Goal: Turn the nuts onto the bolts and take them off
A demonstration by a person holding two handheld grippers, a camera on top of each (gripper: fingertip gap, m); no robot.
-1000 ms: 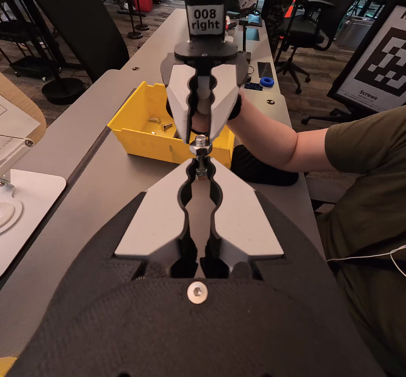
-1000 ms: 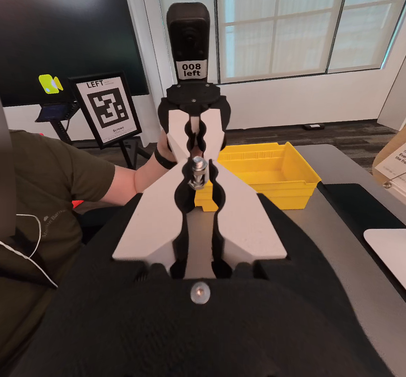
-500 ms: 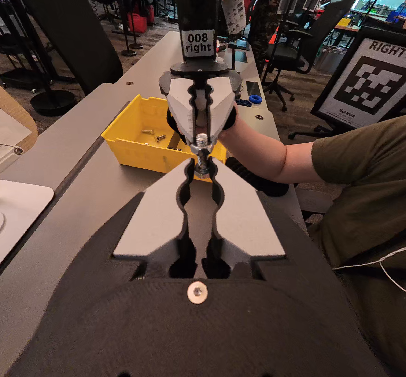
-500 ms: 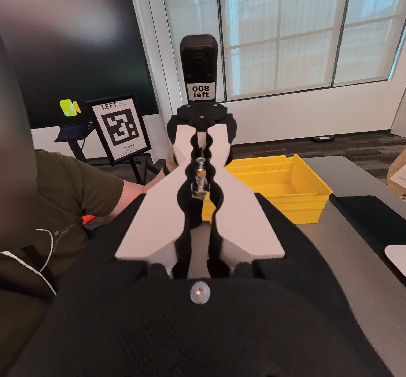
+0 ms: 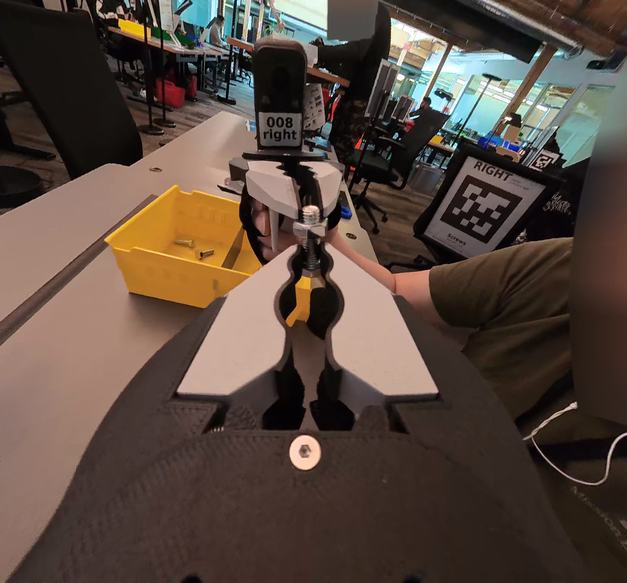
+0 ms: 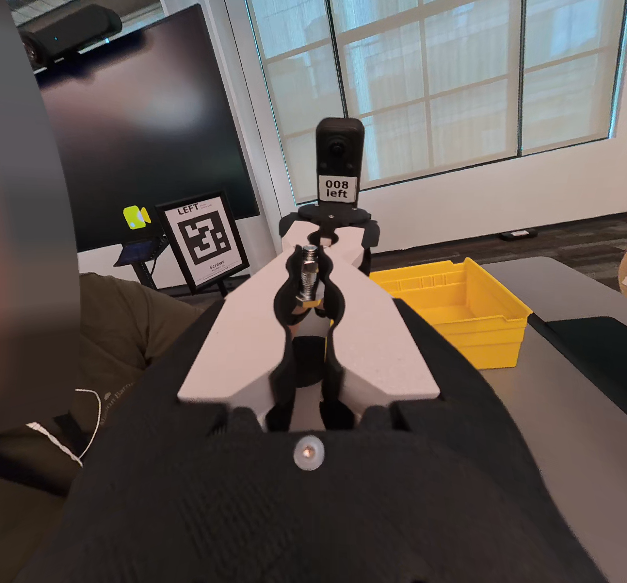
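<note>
A silver bolt (image 5: pixel 311 257) stands upright, head down, with a silver nut (image 5: pixel 309 227) threaded near its top. My left gripper (image 5: pixel 310 256) is shut on the bolt's lower shaft, just above the head. My right gripper (image 5: pixel 307 218) faces it from the far side and is shut on the nut. In the right wrist view the bolt (image 6: pixel 308 286) and nut (image 6: pixel 308 266) sit between my right gripper's (image 6: pixel 308 256) white fingers. The left gripper (image 6: pixel 326 240) is just behind, its tips hidden. Both are held in the air above the grey table (image 5: pixel 68 329).
A yellow bin (image 5: pixel 159 262) stands on the table to the left, holding two loose bolts (image 5: pixel 203 253); it also shows in the right wrist view (image 6: pixel 475 342). A person's forearm (image 5: pixel 403 283) reaches in from the right. A framed marker sign (image 5: pixel 481 206) stands beyond. A black mat (image 6: pixel 593 346) lies at right. My two grippers' fingertips are within a few centimetres of each other.
Both grippers have lifted and tilted upward with the bolt and nut still between them. The yellow bin now sits lower in both views and more of the room shows.
</note>
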